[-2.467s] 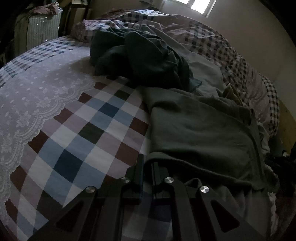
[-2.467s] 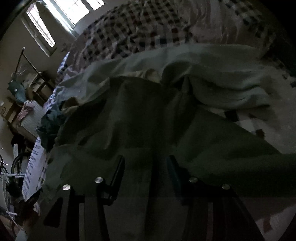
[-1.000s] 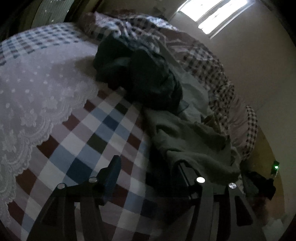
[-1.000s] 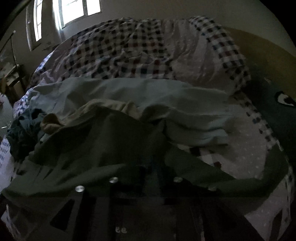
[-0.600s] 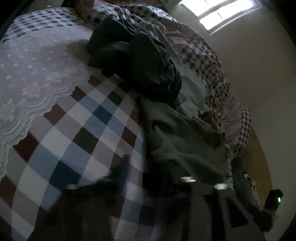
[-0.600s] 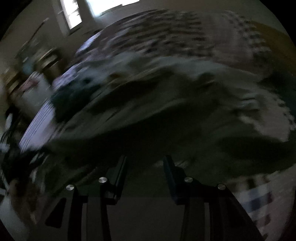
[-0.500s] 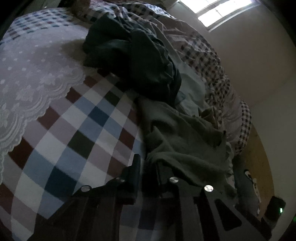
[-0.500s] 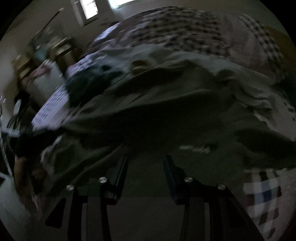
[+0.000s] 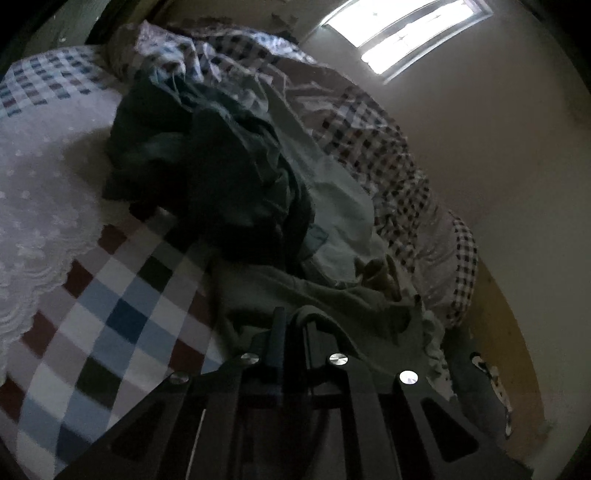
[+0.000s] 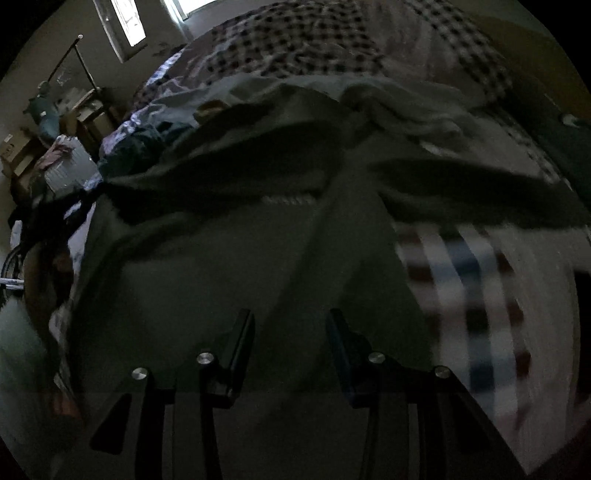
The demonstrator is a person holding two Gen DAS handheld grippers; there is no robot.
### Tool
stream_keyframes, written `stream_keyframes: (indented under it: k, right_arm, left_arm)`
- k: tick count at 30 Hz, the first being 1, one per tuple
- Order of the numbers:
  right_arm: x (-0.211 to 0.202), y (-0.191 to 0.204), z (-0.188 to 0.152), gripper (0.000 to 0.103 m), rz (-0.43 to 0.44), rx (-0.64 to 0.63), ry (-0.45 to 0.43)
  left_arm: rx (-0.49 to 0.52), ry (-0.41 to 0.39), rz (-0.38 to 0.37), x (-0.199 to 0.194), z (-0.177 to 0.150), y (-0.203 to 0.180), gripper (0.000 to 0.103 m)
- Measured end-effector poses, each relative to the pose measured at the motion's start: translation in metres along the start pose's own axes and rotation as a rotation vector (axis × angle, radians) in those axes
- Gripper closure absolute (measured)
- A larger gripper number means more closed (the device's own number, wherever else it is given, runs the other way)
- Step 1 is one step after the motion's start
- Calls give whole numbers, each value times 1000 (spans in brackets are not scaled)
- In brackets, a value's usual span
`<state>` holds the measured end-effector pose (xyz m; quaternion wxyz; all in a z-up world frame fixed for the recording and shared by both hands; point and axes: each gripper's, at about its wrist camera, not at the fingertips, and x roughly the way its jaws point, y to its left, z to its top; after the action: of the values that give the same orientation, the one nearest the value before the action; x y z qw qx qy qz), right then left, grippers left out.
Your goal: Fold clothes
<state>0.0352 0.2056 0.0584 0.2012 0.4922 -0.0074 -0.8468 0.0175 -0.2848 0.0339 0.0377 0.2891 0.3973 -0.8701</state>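
Looking along your left gripper (image 9: pixel 293 325), you see a bed covered by a checked sheet (image 9: pixel 110 314) with a white lace panel (image 9: pixel 40 192) at far left, a dark teal heap of clothes (image 9: pixel 207 162) in the middle, a pale garment (image 9: pixel 332 199) beside it, a rumpled checked quilt (image 9: pixel 384 155) against the wall, and a bright window (image 9: pixel 406 33) high at right. Your left jaws have just been closing and now stand nearly together, pinching an edge of the grey-green garment (image 9: pixel 332 302) that lies on the near right of the sheet. From the right wrist view, boxes and clutter (image 10: pixel 48 147) crowd the left of the room. Your right gripper (image 10: pixel 290 332) hovers with jaws partly apart over the same garment's broad dark cloth; whether the fingers (image 10: pixel 240 339) touch it, you cannot tell.
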Motion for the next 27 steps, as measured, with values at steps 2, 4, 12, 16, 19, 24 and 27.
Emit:
stream_keyframes:
  k: [2,4,12,16,19,24,27]
  right_arm:
    - [-7,-9,-15,60,-3,17,0]
    - [-12,-19,-27,60,4,36,-14]
    - [-28,-44,-47,60,94,86,-88]
    - [-33,-51,-50,59,115,78,-97]
    - [-33,-59,-54,59,110,91,-93]
    - [-41,-65,-55,59,124,111,-118]
    - [-48,-67,-57,59,129,102,-128]
  left_arm:
    - [9,29,33,6,-5,2,94]
    - [-1,80,55,8,-9,7,72]
    - [42,102,110,-64,-47,29,19]
    - [38,107,121,-112,-84,45,19]
    - [43,145,104,-144,-121,49,19]
    - [140,261,149,-177,-181,29,20]
    - [192,350,191,-175,-211,16,26]
